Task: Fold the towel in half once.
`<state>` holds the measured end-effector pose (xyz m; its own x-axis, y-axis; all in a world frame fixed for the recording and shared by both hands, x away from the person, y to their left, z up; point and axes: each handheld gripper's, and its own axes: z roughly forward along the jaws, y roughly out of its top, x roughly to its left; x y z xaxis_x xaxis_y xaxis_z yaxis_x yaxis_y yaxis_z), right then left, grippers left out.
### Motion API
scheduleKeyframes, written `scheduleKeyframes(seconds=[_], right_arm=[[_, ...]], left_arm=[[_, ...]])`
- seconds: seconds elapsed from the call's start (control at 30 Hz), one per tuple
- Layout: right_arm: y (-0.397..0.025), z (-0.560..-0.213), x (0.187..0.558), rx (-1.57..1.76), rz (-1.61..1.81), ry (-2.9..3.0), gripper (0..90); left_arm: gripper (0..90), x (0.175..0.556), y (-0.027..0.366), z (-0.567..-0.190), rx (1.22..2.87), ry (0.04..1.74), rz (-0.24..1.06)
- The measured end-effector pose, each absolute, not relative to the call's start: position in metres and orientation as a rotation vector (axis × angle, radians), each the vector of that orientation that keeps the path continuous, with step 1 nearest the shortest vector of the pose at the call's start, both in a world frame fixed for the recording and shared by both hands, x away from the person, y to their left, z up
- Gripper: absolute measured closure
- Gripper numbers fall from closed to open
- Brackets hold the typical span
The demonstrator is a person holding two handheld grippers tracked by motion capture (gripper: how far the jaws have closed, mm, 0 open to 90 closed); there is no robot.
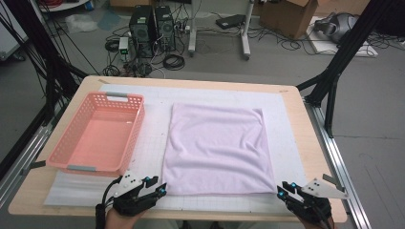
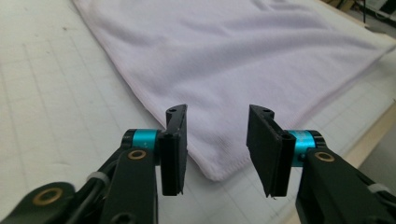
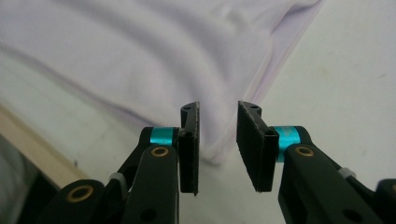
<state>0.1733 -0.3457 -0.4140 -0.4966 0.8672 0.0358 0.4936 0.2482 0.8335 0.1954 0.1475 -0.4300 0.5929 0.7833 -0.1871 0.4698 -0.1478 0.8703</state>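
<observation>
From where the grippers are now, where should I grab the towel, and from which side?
Take the towel by its two near corners, coming in from the table's near edge. It lies flat, and a corner tip already sits between the open jaws of the left gripper and of the right gripper.

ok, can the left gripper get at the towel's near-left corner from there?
Probably yes. The left gripper is open, its jaws standing either side of the towel corner lying flat on the mat, with nothing between. The basket sits off to the side.
</observation>
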Motion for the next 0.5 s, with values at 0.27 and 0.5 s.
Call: scheduleKeyframes(seconds=[0.27, 0.5], right_arm=[[-0.328, -0.437, 0.204, 1.300, 1.062, 2.164, 64.3], [-0.323, -0.439, 0.201, 1.212, 0.925, 2.222, 87.4]], left_arm=[[55.9, 0.213, 0.146, -0.435, 1.779, 1.031, 0.379], [54.3, 0.220, 0.146, -0.435, 1.772, 1.030, 0.380]])
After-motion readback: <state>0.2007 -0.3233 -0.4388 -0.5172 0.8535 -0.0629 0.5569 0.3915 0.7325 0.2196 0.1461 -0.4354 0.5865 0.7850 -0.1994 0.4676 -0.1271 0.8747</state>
